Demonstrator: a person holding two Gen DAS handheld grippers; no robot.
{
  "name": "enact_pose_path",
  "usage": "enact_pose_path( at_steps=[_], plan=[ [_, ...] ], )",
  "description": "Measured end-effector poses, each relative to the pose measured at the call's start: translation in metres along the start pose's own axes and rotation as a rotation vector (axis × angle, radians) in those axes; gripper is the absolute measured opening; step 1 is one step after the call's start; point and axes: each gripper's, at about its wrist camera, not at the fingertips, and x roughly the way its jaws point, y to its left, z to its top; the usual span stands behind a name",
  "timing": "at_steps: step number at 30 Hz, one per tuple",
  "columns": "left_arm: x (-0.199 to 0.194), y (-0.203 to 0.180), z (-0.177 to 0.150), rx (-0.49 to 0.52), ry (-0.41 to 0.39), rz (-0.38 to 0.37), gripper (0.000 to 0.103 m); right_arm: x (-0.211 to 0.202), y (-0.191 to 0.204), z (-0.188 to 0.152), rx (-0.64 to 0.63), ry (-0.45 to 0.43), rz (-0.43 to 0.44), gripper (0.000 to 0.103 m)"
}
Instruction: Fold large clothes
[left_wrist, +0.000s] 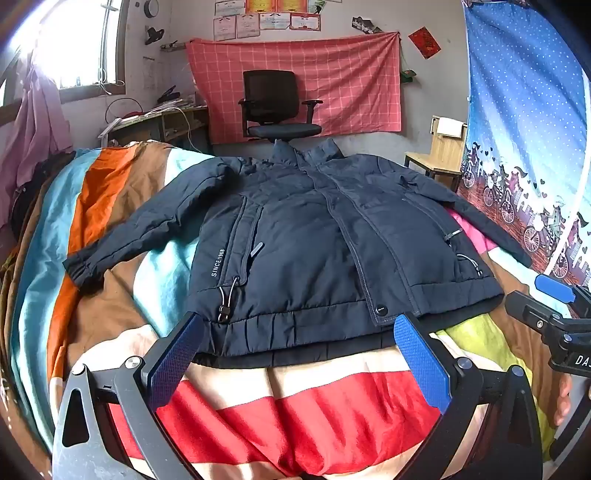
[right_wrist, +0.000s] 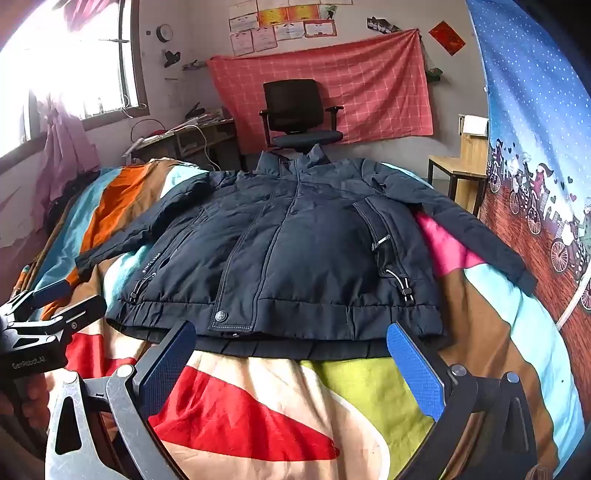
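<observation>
A dark navy padded jacket (left_wrist: 306, 240) lies flat and face up on the bed, collar toward the far end, both sleeves spread out to the sides. In the right wrist view the same jacket (right_wrist: 295, 243) fills the middle of the bed. My left gripper (left_wrist: 299, 328) hangs open just short of the jacket's hem, nothing between its blue pads. My right gripper (right_wrist: 291, 339) is likewise open near the hem, empty. Each gripper shows at the edge of the other's view: the right gripper (left_wrist: 554, 302) at right, the left gripper (right_wrist: 51, 302) at left.
The jacket rests on a bedspread (left_wrist: 295, 406) with stripes in many colours. A black office chair (left_wrist: 275, 107) stands beyond the bed's far end, a cluttered desk (left_wrist: 159, 122) at the left, a wooden stool (left_wrist: 439, 155) at the right. A blue patterned curtain (left_wrist: 524, 129) hangs along the right side.
</observation>
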Motion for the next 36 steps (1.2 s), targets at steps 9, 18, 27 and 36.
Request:
enact_pose_path(
  at_steps=[9, 18, 27, 36],
  plan=[
    [0.0000, 0.0000, -0.0001, 0.002, -0.007, 0.002, 0.101, -0.0007, -0.0039, -0.0006, 0.001, -0.002, -0.010, 0.103],
    [0.0000, 0.0000, -0.0001, 0.002, -0.010, 0.003, 0.101, -0.0013, -0.0035, 0.0006, 0.007, -0.004, -0.011, 0.103],
    [0.0007, 0.0003, 0.0010, 0.002, -0.011, 0.000, 0.101, -0.0036, -0.0053, 0.0023, 0.014, -0.008, -0.016, 0.103],
    [-0.0011, 0.0012, 0.0001, 0.002, -0.015, 0.003, 0.101, -0.0047, -0.0065, 0.0022, 0.013, -0.018, -0.019, 0.103]
  ],
)
